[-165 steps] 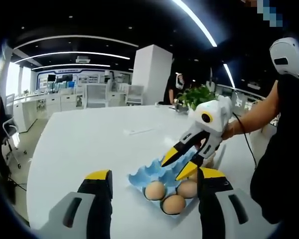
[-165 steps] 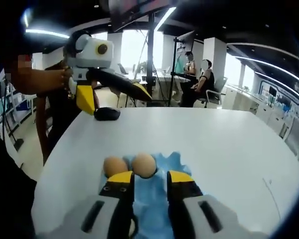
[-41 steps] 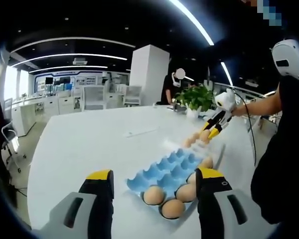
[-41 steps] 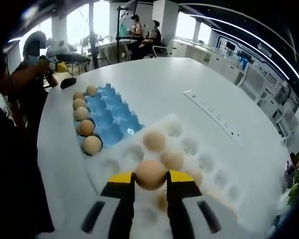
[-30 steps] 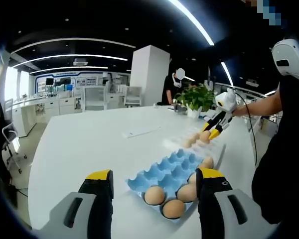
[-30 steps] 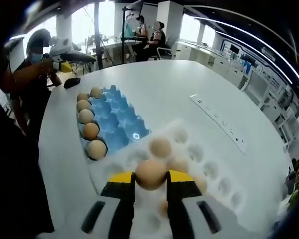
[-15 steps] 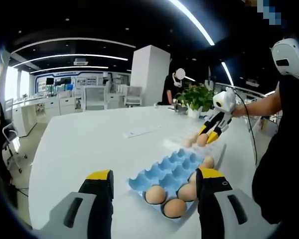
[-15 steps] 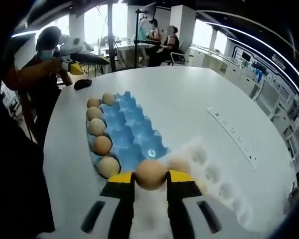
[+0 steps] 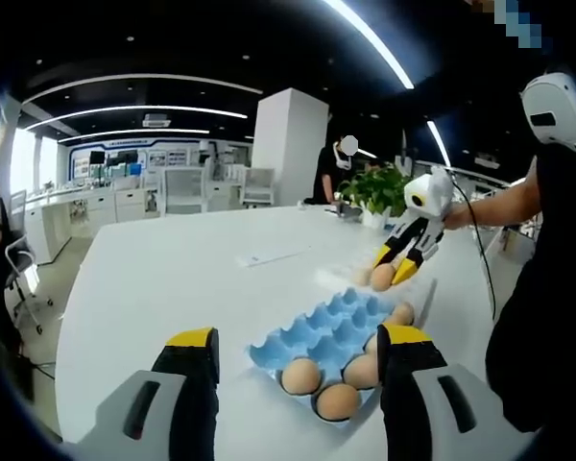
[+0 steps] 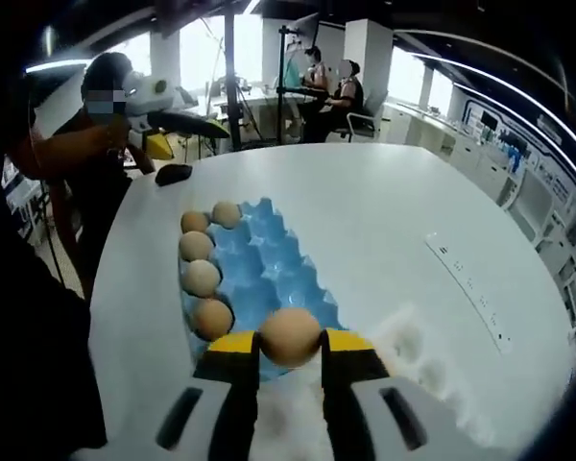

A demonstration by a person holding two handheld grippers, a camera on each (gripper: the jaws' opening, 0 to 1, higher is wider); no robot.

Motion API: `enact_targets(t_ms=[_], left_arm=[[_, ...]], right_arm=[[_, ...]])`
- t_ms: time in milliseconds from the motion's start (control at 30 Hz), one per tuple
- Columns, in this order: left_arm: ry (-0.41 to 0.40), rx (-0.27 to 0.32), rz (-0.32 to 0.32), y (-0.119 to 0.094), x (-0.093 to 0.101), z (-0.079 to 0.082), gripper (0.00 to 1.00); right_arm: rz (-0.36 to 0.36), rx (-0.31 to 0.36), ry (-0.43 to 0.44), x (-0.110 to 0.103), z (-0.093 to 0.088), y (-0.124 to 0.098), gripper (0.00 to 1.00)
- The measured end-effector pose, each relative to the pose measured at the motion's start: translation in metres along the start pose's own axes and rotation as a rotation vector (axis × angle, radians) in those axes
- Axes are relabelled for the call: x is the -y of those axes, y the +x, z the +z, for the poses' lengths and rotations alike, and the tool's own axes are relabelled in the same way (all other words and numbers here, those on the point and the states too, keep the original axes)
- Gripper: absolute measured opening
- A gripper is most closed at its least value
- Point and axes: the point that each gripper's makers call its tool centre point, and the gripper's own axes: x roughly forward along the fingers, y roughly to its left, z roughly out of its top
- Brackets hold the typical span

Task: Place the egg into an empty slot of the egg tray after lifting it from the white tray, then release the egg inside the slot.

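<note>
Right gripper view has the right gripper closed on a brown egg, pinched between the yellow-tipped jaws and carried clear of any surface. Just beyond it lies the blue egg tray on the white counter, with five eggs along its near-left edge and the remaining cups open. The white tray sits under and to the right of the jaws, blurred.

Left gripper view shows the left gripper with its jaws wide apart and nothing between them, held low over the counter beside the near end of the egg tray. Farther off in that view, the right gripper hangs above the far end of the blue tray with the egg in its tips.

As for progress, the lift from the white tray looks done: the egg is up and sits at the boundary between the two trays. What remains, by my reading, is choosing an empty cup, lowering the egg into it and opening the jaws. Plenty of free slots show, so there is room to set it beside the filled row.

No brand, label or legible writing can be made out on the trays, the eggs or the grippers; distant wall signage is too small to read.
</note>
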Motion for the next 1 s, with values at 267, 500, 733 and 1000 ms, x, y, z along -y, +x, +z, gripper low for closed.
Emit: enact_targets(t_ms=[267,500,733,1000], left_arm=[[-0.004,0.004,0.007,-0.002,-0.002,-0.001,0.68],[-0.007,0.000,0.006,-0.003,-0.002,-0.004,0.68],[-0.010,0.004,0.007,-0.003,-0.002,-0.005,0.68],[-0.014,-0.004,0.005,-0.004,-0.003,-0.008,0.67]], right_arm=[[0.054,0.029,-0.032,-0.014,0.024,0.021,0.24],[0.094,0.046,-0.051,-0.025,0.038,0.035,0.24],[0.132,0.067,-0.063,-0.039,0.054,0.052,0.24],[0.172,0.080,-0.081,-0.054,0.067,0.072,0.24]])
